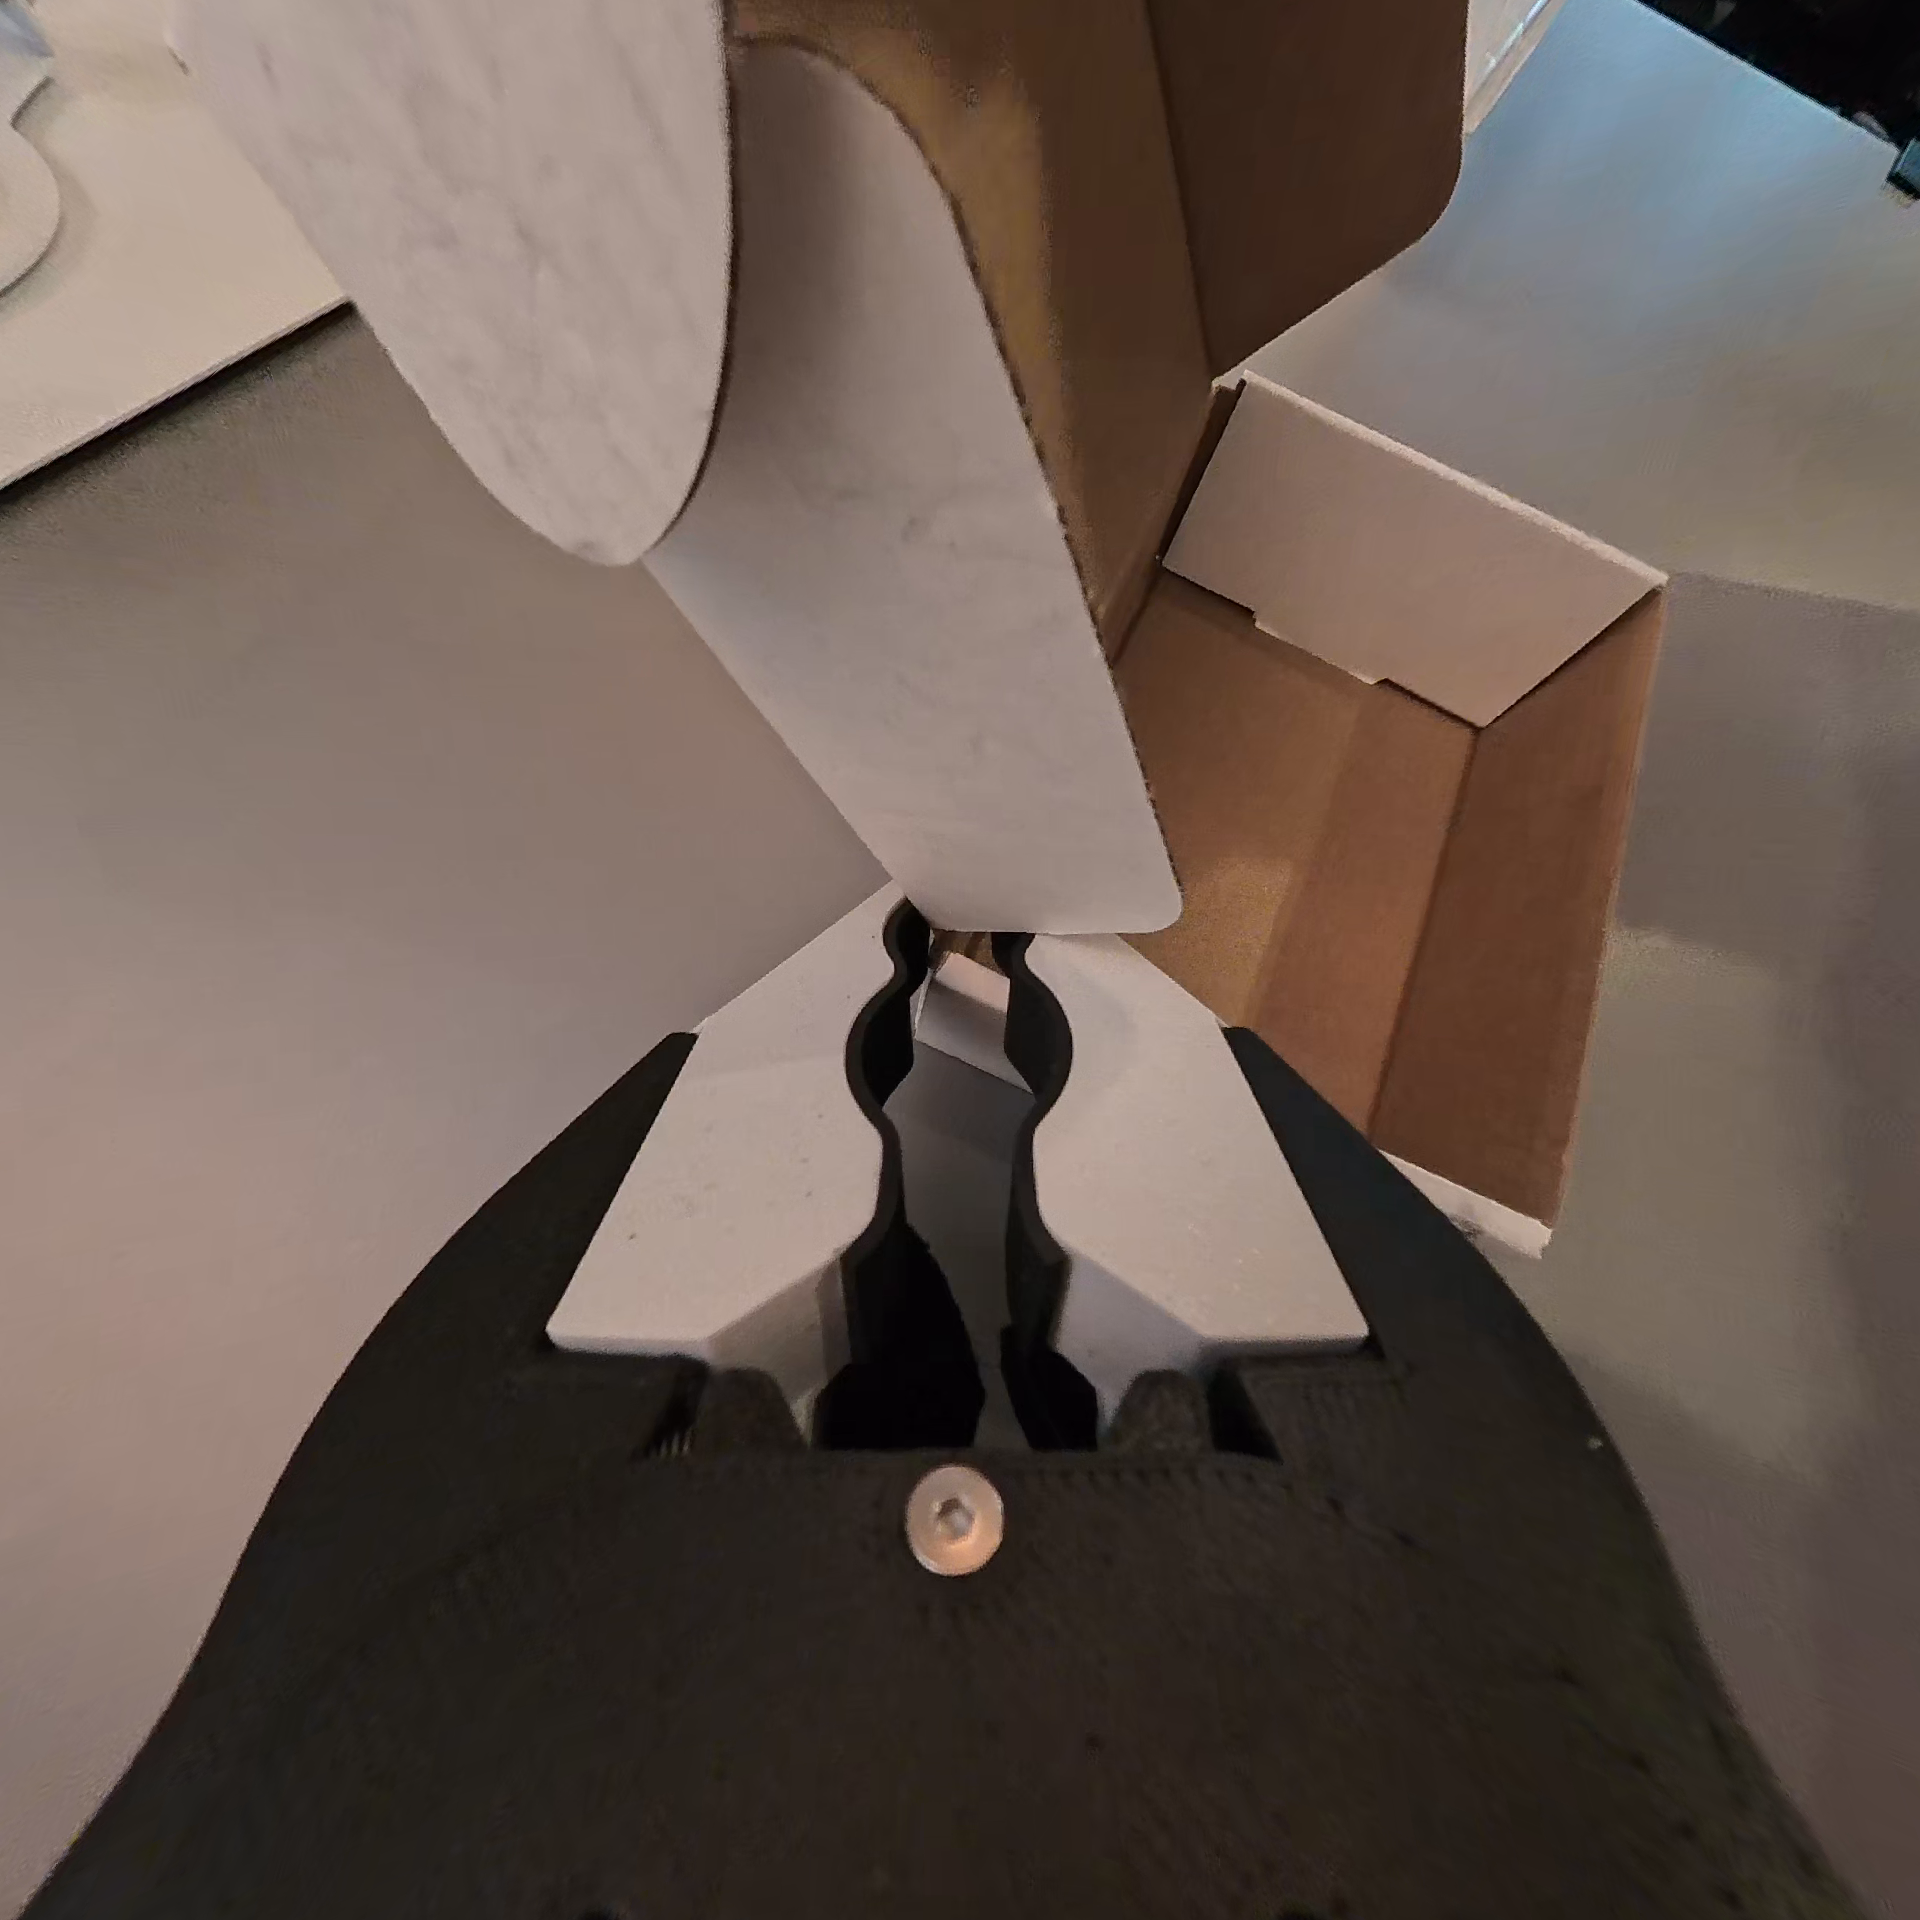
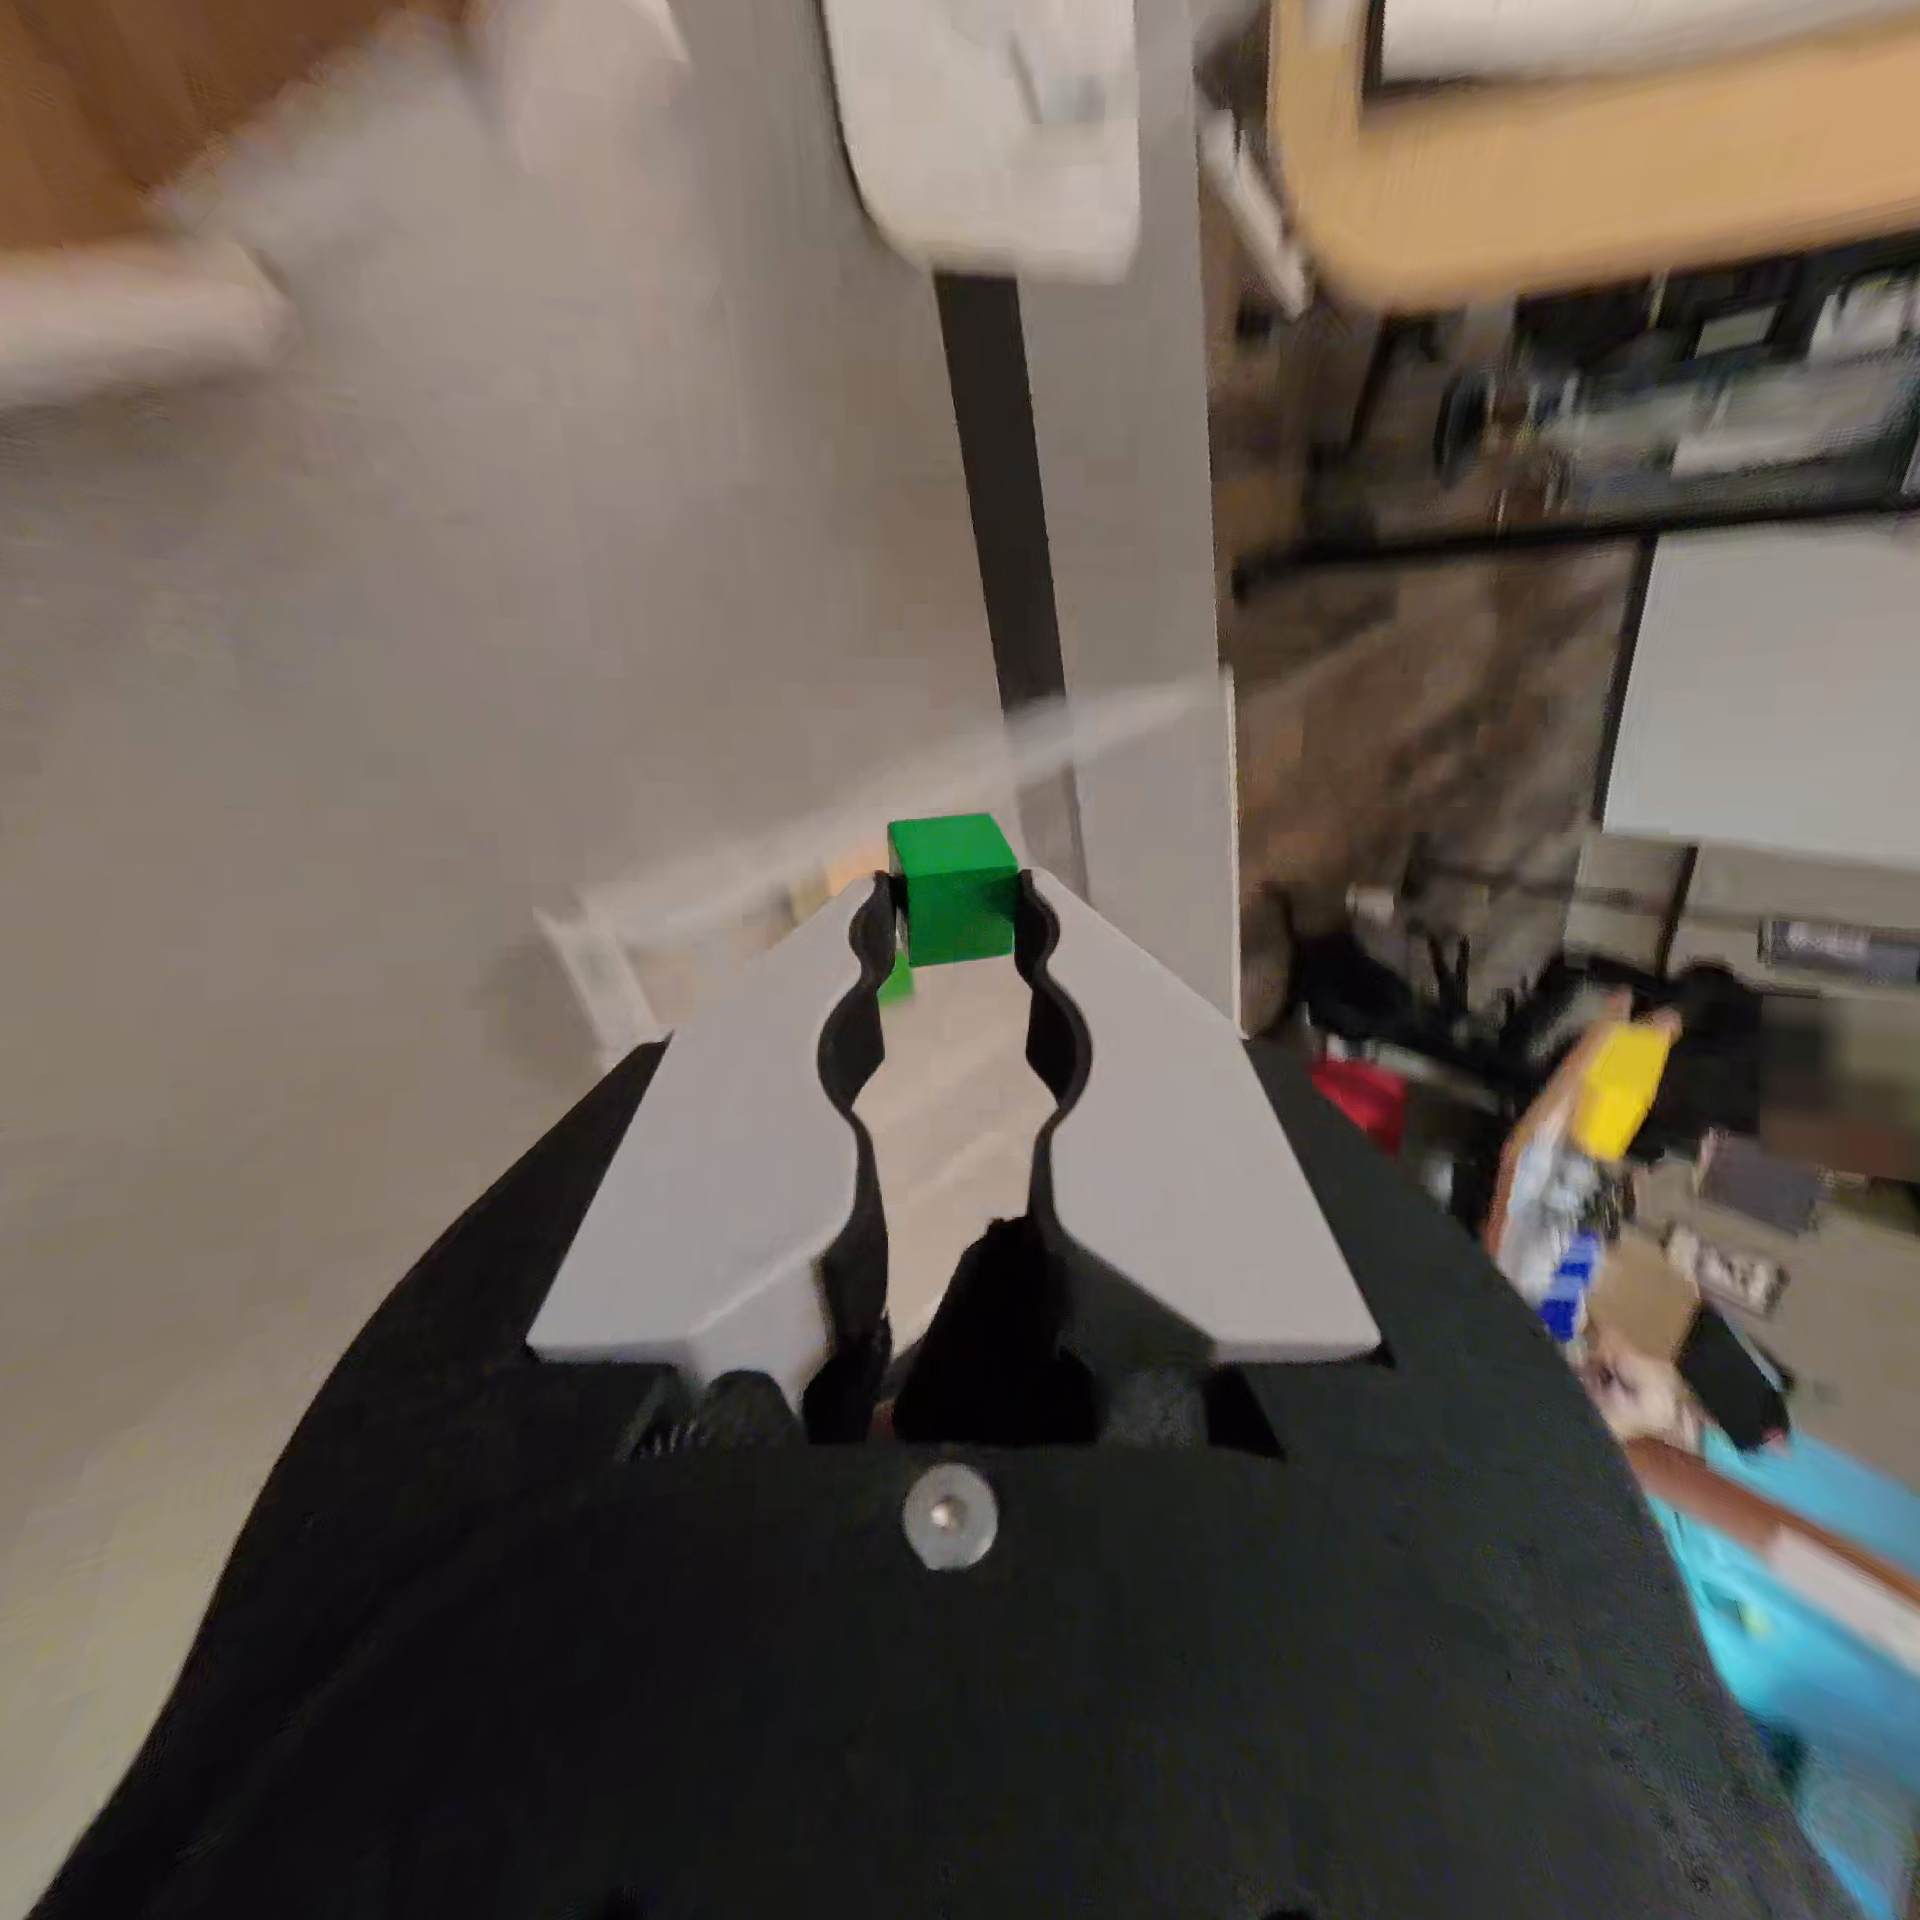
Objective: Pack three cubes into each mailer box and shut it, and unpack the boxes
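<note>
Cardboard mailer box (image 1: 1382,852) tilted, open | left gripper (image 1: 961,951) pinching its flap | right gripper (image 2: 956,904) pinching green cube (image 2: 951,888)

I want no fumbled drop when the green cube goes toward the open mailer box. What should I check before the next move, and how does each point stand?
1. Right gripper clamps the small green cube at its fingertips: ok.
2. Left gripper pinches an edge of the white and brown cardboard mailer box: ok.
3. Box lid flap raised, opening exposed: ok.
4. Box interior free of cubes in the part that shows: ok; the rest is hidden by the flap.
5. Cube lined up over the box: cannot tell, the right wrist view is blurred.
6. Box resting flat on the grey table: cannot tell.
</note>
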`<state>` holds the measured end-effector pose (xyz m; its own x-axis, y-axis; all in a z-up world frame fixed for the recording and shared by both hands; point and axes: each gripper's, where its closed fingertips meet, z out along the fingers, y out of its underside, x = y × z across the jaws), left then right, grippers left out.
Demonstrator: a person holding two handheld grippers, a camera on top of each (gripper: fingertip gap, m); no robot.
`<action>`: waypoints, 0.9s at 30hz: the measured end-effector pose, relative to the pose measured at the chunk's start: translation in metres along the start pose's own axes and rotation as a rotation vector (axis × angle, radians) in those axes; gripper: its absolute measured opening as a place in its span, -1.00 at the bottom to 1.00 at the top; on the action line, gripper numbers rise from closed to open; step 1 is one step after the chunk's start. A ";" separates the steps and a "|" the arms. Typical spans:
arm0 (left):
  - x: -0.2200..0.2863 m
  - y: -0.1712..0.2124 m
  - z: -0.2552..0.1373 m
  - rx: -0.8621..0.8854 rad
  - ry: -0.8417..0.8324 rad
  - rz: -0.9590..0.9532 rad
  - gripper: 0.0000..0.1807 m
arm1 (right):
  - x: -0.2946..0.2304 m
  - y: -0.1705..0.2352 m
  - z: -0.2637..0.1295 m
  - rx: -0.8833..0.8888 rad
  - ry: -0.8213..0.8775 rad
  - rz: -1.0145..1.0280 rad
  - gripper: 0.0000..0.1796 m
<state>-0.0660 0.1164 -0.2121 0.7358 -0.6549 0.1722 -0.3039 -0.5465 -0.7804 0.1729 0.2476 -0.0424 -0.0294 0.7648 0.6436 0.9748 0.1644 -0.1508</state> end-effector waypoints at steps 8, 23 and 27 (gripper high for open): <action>0.000 0.000 0.000 0.000 0.000 0.001 -0.90 | -0.011 0.142 0.115 -0.348 -0.154 -0.037 -0.77; 0.000 0.000 0.000 0.005 0.010 -0.004 -0.90 | -0.040 0.182 0.176 -0.455 -0.282 -0.070 -0.69; 0.000 0.000 0.000 0.006 0.009 -0.003 -0.89 | -0.019 0.174 0.153 -0.451 -0.189 -0.019 -0.47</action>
<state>-0.0657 0.1165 -0.2121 0.7313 -0.6579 0.1796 -0.2980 -0.5452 -0.7836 0.3095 0.3572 -0.1962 -0.0466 0.8708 0.4894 0.9711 -0.0753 0.2264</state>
